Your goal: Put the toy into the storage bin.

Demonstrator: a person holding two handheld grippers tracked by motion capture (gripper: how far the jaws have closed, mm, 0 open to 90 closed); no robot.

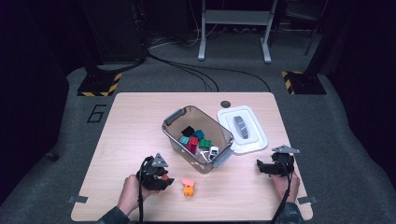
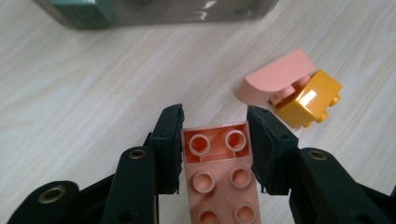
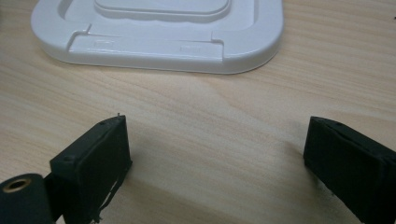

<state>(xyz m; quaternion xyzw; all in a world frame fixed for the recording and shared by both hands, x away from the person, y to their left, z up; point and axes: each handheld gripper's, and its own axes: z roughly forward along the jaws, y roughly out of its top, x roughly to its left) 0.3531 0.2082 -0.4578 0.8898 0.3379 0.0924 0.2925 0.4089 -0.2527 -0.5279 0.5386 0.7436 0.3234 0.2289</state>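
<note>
The left gripper (image 2: 215,126) clamped a salmon-pink studded plastic brick (image 2: 219,172) just above the wooden table (image 2: 70,93), near a joined pink-and-yellow brick pair (image 2: 292,88). The right gripper (image 3: 215,154) stood wide apart, holding nothing, beside the white plastic lid (image 3: 159,44).

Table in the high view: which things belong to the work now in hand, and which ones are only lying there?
In the job:
- left gripper, shut on the pink brick
- pink and orange bricks, loose on the table
- clear bin holding bricks

Lying about:
- white lid, beside the bin
- right gripper, open over bare table
</note>
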